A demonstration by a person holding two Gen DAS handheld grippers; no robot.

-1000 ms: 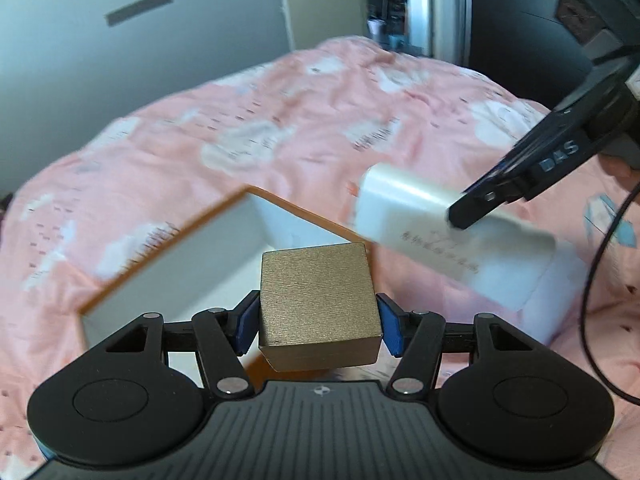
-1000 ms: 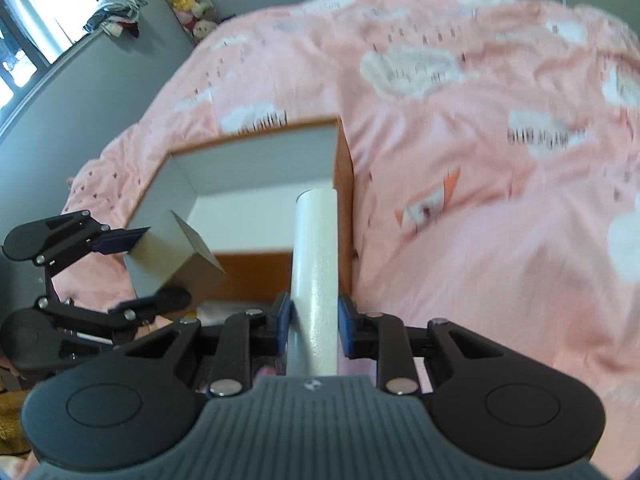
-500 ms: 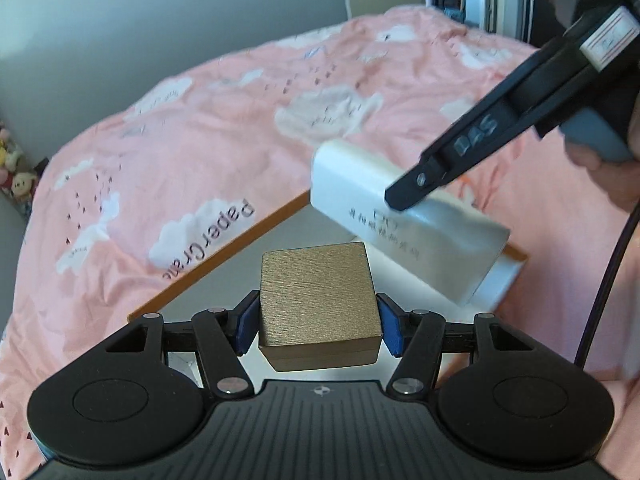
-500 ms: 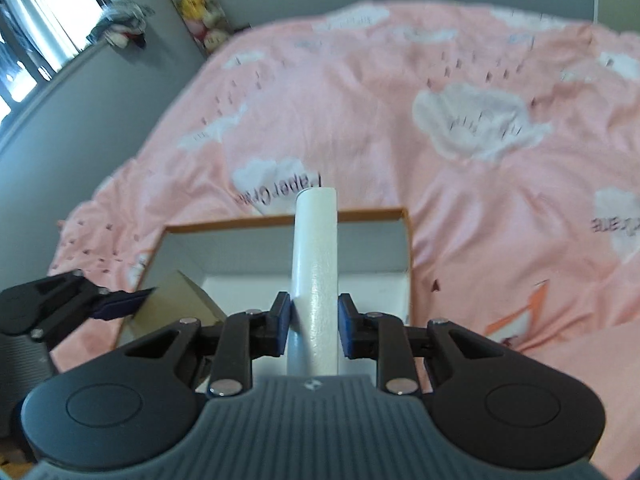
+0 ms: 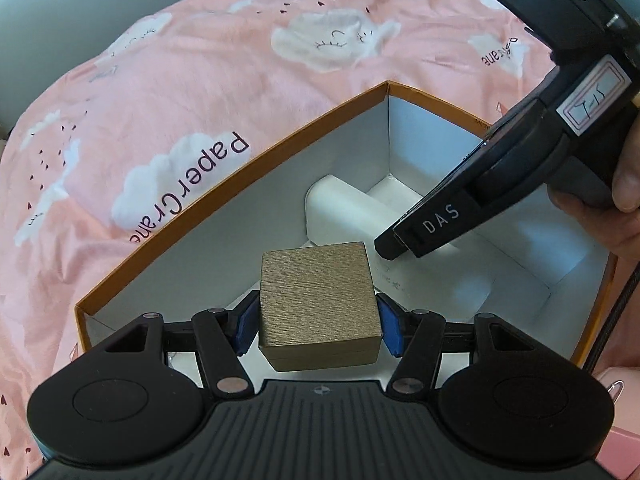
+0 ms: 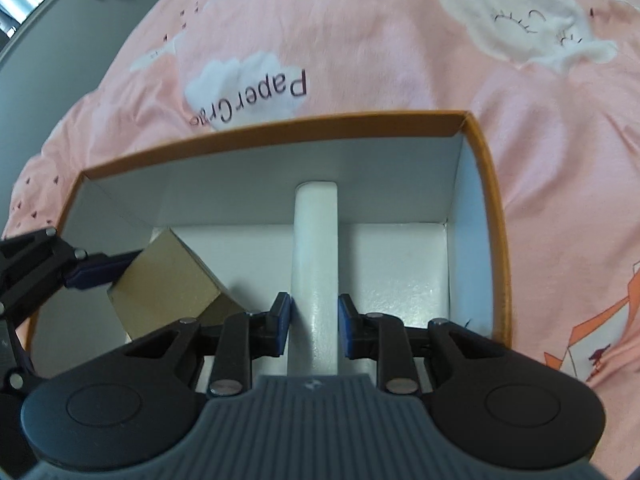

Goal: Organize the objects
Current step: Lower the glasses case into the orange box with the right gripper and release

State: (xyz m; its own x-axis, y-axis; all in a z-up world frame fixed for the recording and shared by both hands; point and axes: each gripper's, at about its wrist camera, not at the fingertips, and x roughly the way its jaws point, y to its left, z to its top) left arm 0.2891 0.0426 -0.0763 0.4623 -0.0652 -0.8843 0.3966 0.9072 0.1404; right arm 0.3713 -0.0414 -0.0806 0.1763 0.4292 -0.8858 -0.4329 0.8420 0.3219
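An open box with an orange rim (image 5: 224,184) (image 6: 280,132) and white inside lies on the pink bedspread. My left gripper (image 5: 318,320) is shut on a gold-brown cube (image 5: 318,300), held down inside the box near its left end; that cube (image 6: 164,284) shows at the left in the right wrist view. My right gripper (image 6: 314,320) is shut on a flat white box (image 6: 316,264), edge-on between the blue pads and reaching toward the far wall. In the left wrist view the white box (image 5: 344,216) hangs low in the orange box, under the right gripper's black finger.
The pink bedspread (image 5: 200,80) with white clouds and "Paper Crane" lettering surrounds the box on every side. A hand (image 5: 624,200) grips the right tool at the right edge, with a black cable (image 5: 612,320) trailing below it. Grey wall shows at the top left.
Both grippers have come forward and down over the orange box. The cube and the white box, earlier above or beside the rim, now sit low inside its walls.
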